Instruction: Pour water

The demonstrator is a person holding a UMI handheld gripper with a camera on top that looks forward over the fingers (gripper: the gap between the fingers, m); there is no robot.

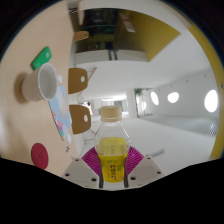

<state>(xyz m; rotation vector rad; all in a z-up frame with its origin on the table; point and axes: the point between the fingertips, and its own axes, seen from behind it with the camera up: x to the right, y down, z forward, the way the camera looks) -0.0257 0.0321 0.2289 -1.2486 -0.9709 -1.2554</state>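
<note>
My gripper (112,165) is shut on a clear bottle of yellow drink (111,152); both magenta pads (91,160) press on its sides. The bottle has a yellow label and a pale cap (110,113), which sits on it. The view is tilted, with the bottle lifted off the table. A clear plastic cup (47,87) stands to the left and beyond the fingers, on a wooden table (70,100). A printed paper strip (60,120) lies next to the cup.
A green object (42,58) lies beyond the cup. A dark red round lid (39,154) lies left of the fingers. A white room with windows (172,98) fills the view behind the bottle.
</note>
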